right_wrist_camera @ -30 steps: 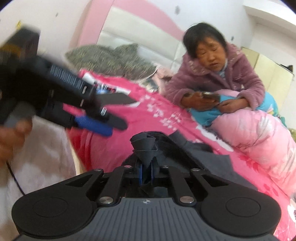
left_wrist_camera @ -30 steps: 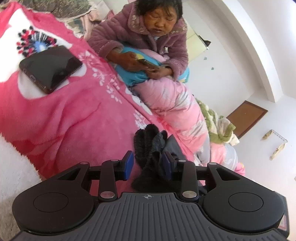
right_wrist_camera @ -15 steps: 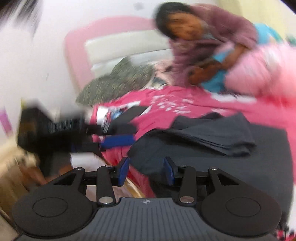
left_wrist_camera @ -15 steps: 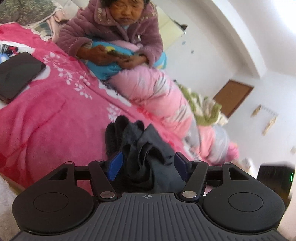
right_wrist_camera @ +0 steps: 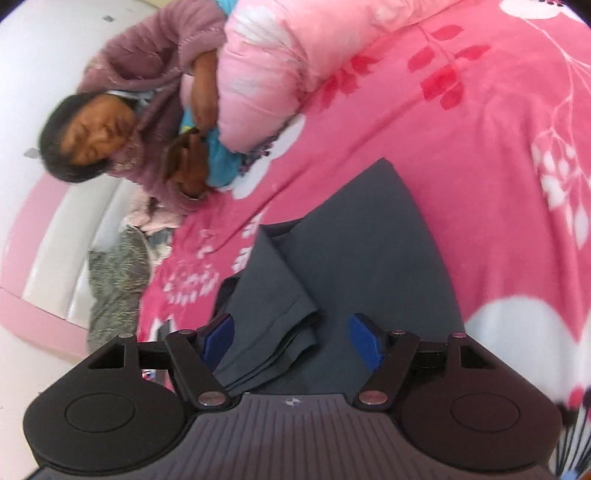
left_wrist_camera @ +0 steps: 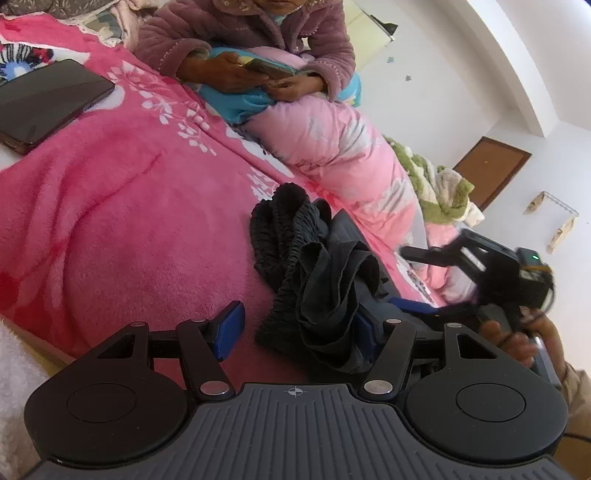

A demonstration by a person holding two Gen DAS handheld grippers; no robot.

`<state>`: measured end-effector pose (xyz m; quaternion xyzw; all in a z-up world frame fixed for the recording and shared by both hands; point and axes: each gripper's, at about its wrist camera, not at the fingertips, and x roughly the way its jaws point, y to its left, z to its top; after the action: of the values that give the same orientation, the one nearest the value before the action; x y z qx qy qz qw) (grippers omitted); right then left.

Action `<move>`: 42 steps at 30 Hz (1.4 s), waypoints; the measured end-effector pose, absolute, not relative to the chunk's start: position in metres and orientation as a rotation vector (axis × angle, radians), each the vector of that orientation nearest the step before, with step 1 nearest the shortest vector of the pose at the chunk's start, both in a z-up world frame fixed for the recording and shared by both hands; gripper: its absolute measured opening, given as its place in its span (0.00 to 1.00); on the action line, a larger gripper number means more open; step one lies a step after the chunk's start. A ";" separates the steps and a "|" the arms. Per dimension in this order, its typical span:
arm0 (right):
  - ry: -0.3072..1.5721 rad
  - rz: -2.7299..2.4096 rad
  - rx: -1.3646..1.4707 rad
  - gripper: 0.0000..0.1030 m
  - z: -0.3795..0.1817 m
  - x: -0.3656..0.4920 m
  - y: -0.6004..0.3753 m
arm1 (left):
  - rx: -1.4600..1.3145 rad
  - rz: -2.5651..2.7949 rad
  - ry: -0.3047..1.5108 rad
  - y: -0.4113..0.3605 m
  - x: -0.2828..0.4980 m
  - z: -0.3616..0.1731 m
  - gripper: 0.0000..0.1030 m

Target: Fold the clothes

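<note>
A dark grey garment (left_wrist_camera: pixel 325 291) lies bunched on the pink blanket (left_wrist_camera: pixel 129 206), its black elastic waistband (left_wrist_camera: pixel 277 232) at the far end. My left gripper (left_wrist_camera: pixel 297 330) is open around the near end of the bunch, and the cloth rests against the right-hand blue pad (left_wrist_camera: pixel 364 332). To the right, a hand holds my right gripper (left_wrist_camera: pixel 406 278). In the right wrist view the same garment (right_wrist_camera: pixel 369 258) is spread flat with a folded layer (right_wrist_camera: pixel 273 314) on top. My right gripper (right_wrist_camera: pixel 291 341) hangs open just above that layer.
A person in a purple robe (left_wrist_camera: pixel 251 33) sits on the bed looking at a phone, legs under a pink quilt (left_wrist_camera: pixel 332 144). A black tablet (left_wrist_camera: pixel 48 99) lies on the blanket at far left. A white fluffy cloth (left_wrist_camera: pixel 14 354) marks the bed's near edge.
My right gripper let go of the pinched cloth, opened and swung down over the spread garment. My left gripper's fingers opened wider around the bunch.
</note>
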<state>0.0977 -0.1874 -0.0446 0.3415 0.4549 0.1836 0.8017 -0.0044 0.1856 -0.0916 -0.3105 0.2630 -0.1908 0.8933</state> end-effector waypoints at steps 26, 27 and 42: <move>0.996 0.692 0.605 0.27 -0.006 0.161 -0.062 | -0.685 -0.451 0.517 0.192 -0.001 -0.104 0.59; 0.995 0.710 0.619 0.38 -0.006 0.163 -0.058 | -0.688 -0.453 0.515 0.192 -0.002 -0.104 0.58; 0.860 0.665 0.811 0.51 -0.001 0.105 -0.148 | -0.693 -0.456 0.464 0.195 -0.012 -0.092 0.50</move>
<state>0.1052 -0.1483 -0.0009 0.3750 0.3980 0.3075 0.7788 -0.0119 0.1945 -0.0918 -0.3335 0.2235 -0.2193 0.8892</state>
